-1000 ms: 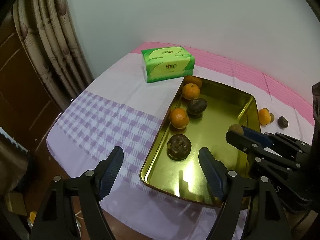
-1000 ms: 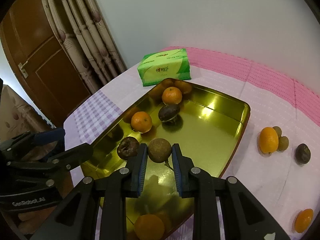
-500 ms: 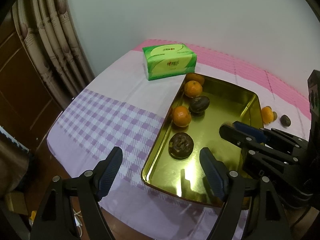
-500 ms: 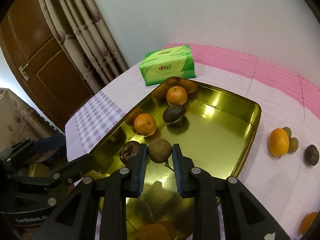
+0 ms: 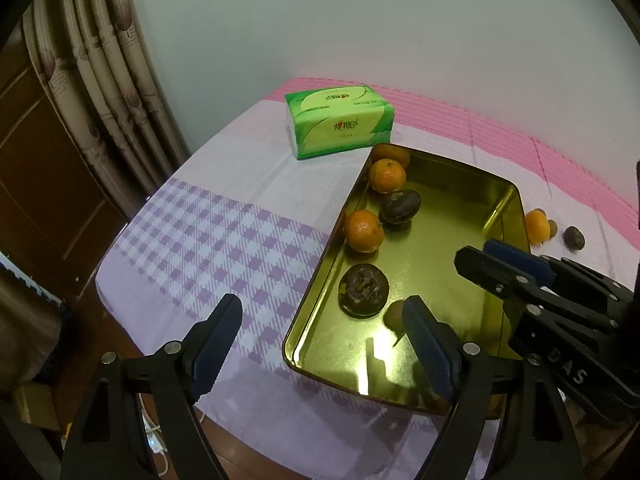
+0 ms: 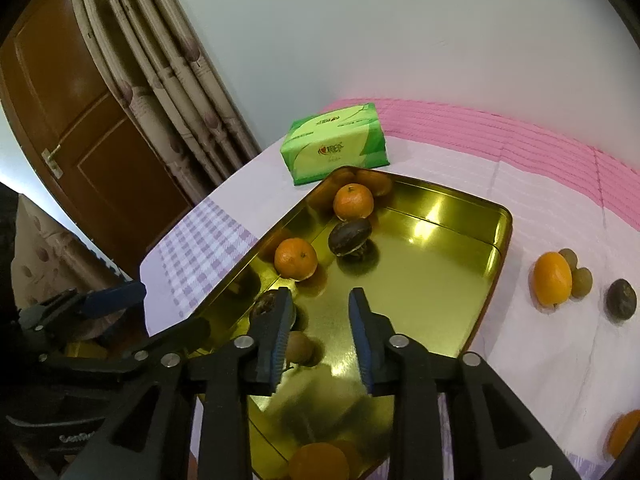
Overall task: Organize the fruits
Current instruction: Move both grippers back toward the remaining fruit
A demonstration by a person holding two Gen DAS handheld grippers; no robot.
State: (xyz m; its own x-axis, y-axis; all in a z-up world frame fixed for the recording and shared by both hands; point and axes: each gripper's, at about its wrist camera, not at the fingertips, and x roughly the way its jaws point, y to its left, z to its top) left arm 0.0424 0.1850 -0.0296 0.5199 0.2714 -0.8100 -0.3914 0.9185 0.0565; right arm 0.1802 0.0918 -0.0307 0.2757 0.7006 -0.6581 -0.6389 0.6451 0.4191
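The gold tray (image 6: 506, 220) (image 5: 516, 208) holds two oranges (image 6: 295, 258) (image 6: 353, 202), a smooth dark fruit (image 6: 350, 236) and a wrinkled dark fruit (image 5: 363, 290). My right gripper (image 6: 320, 294) hangs over the tray's near half. Its jaws are opening and nothing is between them. The round brown fruit (image 6: 298, 346) lies on the tray floor just left of its left finger, beside the wrinkled one. My left gripper (image 5: 320, 304) stands open and empty over the tray's near left corner. Another orange (image 6: 318, 462) sits at the tray's near end.
On the cloth right of the tray lie an orange (image 6: 552, 284), two small greenish-brown fruits (image 6: 582, 282), a dark fruit (image 6: 620, 300) and another orange (image 6: 624, 432). A green tissue box (image 5: 340, 120) stands behind the tray. The table edge, curtain and door are to the left.
The right gripper's fingers have parted and the round brown fruit they held has dropped onto the tray floor. The left gripper has stayed put, a little wider.
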